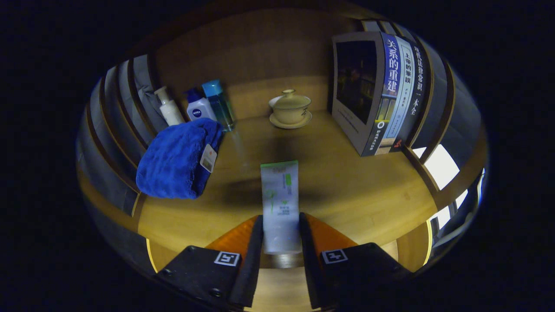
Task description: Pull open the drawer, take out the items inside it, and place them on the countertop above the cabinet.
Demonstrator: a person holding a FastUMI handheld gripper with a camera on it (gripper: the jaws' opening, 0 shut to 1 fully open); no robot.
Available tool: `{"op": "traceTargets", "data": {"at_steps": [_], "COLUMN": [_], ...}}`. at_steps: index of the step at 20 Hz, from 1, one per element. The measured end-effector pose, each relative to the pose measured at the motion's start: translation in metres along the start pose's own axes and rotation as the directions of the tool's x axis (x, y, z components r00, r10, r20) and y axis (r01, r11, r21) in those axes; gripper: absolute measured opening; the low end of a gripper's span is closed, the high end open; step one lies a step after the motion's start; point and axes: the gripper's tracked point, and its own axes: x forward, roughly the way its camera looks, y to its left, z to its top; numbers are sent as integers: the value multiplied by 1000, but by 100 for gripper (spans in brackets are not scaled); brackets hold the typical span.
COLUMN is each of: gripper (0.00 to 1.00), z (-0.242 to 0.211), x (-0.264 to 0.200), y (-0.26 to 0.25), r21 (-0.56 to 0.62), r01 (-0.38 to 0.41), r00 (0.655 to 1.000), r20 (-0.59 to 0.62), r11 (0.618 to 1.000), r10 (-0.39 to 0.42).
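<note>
A white tube with green print [280,203] sticks forward from between my two fingers, over the wooden countertop [355,190]. My gripper [281,225] is shut on the tube, with both black pads pressed against its lower sides. The tube's flat green-edged end points away from me, and its cap end is down between the fingers. A dark shadow lies on the wood under and around the tube.
A folded blue towel [177,158] lies left of the tube. Behind it stand a white pump bottle [169,108], a white-and-blue bottle [199,108] and a teal bottle [219,104]. A lidded cream cup on a saucer [290,108] sits at the back. Upright books [381,91] stand to the right.
</note>
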Motion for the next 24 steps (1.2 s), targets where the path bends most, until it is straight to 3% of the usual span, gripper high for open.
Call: {"op": "traceTargets", "data": {"at_steps": [1,5,12,16,24], "gripper": [61,98,99,99,99], "z": [1,0,20,34,13], "x": [-1,-4,-53,-127,-279], "y": [4,1,5,-6,-69], "r21": [-5,9,60,66,31], "r01": [-11,9,-95,-202,-245], "r00": [1000,1000,985,951,874], "r20": [6,9,152,253,440], "r11": [1000,1000,994,977,969], "r10": [11,-9,85,179,207]}}
